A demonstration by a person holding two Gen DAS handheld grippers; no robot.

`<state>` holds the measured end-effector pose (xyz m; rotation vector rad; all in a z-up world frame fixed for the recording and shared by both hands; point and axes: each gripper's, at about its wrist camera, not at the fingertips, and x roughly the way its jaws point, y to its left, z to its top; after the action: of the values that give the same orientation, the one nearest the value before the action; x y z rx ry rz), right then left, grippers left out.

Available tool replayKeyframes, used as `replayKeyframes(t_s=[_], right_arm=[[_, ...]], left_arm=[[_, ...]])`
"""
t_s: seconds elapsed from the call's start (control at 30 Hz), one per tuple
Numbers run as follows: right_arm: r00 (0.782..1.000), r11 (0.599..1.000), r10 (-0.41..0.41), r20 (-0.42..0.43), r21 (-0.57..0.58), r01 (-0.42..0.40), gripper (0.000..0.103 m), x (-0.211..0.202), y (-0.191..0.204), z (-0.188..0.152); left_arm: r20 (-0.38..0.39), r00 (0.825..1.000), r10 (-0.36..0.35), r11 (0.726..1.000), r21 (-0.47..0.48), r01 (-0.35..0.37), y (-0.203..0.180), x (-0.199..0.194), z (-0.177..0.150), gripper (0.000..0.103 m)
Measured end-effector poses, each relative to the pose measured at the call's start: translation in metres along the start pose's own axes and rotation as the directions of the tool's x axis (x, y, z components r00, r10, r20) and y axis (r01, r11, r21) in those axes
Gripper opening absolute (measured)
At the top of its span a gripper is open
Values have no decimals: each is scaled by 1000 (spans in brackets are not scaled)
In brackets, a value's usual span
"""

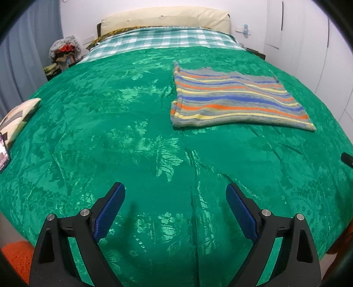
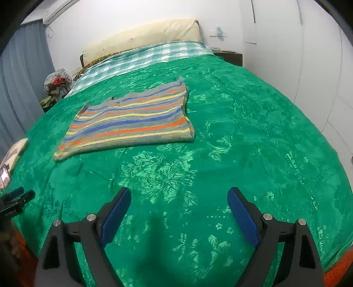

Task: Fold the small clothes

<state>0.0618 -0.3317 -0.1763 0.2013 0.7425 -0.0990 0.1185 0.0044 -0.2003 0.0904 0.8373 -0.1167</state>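
Observation:
A small striped knit garment [image 1: 236, 99], grey with orange, blue and yellow bands, lies folded flat on the green bedspread [image 1: 132, 136]. It sits far ahead and to the right in the left wrist view, and ahead to the left in the right wrist view [image 2: 130, 121]. My left gripper [image 1: 175, 192] is open and empty, low over the near part of the bed. My right gripper [image 2: 179, 196] is open and empty too, well short of the garment. The left gripper also shows at the left edge of the right wrist view [image 2: 17, 198].
A checked sheet [image 1: 163, 37] and cream headboard cushion [image 1: 165, 17] lie at the far end. A patterned pillow [image 1: 17, 114] and a phone [image 1: 4, 154] sit at the bed's left edge. White wardrobe doors [image 2: 308, 66] stand on the right, a curtain [image 2: 19, 77] on the left.

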Motion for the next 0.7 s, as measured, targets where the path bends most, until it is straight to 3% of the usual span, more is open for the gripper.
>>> replayKeyframes(t_s=[0.5,0.7], right_arm=[[1000,999,15,-4,43,-14,88,8,-10,2],[999,996,33,5,88,-33,88,6,-19,10]], left_arm=[[-6,1000,8,995,100,-7,-26,1,-3,94],[-36,996,-82,982,166,87,-65,0,7,95]])
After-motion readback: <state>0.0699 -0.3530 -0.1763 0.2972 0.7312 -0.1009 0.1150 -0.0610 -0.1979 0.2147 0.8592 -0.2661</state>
